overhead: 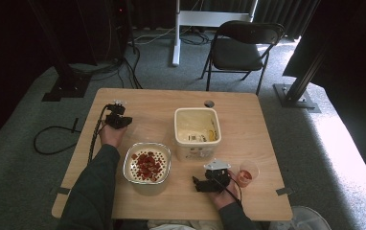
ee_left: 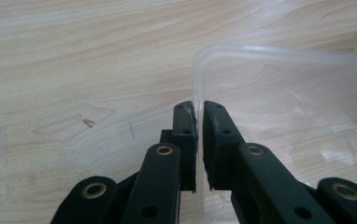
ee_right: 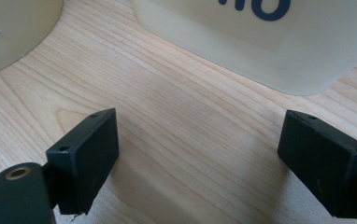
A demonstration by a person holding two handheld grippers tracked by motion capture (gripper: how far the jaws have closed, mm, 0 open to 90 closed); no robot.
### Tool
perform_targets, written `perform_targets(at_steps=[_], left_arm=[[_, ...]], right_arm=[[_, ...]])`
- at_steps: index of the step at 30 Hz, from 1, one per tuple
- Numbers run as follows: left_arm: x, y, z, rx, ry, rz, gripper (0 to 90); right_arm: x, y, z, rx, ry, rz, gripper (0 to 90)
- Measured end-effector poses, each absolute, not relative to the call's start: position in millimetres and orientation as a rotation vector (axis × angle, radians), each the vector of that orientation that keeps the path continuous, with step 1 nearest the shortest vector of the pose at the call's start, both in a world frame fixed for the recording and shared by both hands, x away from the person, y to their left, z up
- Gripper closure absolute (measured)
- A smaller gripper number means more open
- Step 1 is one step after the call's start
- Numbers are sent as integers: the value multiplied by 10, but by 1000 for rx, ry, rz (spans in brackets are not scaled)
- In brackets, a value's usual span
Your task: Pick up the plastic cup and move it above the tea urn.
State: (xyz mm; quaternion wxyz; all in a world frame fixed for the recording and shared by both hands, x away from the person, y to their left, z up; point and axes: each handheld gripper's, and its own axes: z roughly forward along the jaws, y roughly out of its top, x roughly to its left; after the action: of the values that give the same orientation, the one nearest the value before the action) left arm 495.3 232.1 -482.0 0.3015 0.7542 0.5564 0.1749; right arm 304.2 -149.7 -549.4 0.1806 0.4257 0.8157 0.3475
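Lid (ee_left: 279,88) of clear plastic, pinched at its rim by the left gripper (ee_left: 199,109), jaws closed tight on the thin edge just beside a rounded corner. Held low over the table (ee_left: 74,56), flat or nearly so, wood grain visible through it; touching the wood or hovering just above it, hard to tell. Found at the far left of the table in the high view, where the left gripper (overhead: 119,119) sits well apart from everything else.

Pointing: rounded corner away from the gripper camera, one straight edge running off to that view's right, the sheet spreading right and back past the jaws. Long axis probably along that edge, though cut off by the frame, so not certain.

Outward from there: open tub (overhead: 195,151) at table centre, uncovered, with pale residue inside. Bowl (overhead: 126,165) just near-left of it, holding red pieces (overhead: 146,164). Right gripper (ee_right: 197,140) spread wide over bare wood, gripping nothing, facing the tub (ee_right: 260,42) and the bowl's side (ee_right: 13,32). Small cup (overhead: 247,173) with something red just right of that gripper (overhead: 205,184).

Judged progress: lid off and in hand; either setting it aside or carrying it across to the tub left to do. Nothing yet closed; tub, bowl and cup all open.
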Motion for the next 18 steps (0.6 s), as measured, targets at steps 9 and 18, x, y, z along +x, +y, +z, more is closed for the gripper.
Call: perform_targets(at_steps=[9, 18], left_arm=[[4902, 2422, -4927, 2008, 1463, 396, 855], [4856, 2608, -4655, 1856, 1485, 388, 877]], right_arm=[[3041, -1496, -5494, 1203, 2304, 982, 119], [3042, -1497, -5494, 1203, 2304, 982, 119]])
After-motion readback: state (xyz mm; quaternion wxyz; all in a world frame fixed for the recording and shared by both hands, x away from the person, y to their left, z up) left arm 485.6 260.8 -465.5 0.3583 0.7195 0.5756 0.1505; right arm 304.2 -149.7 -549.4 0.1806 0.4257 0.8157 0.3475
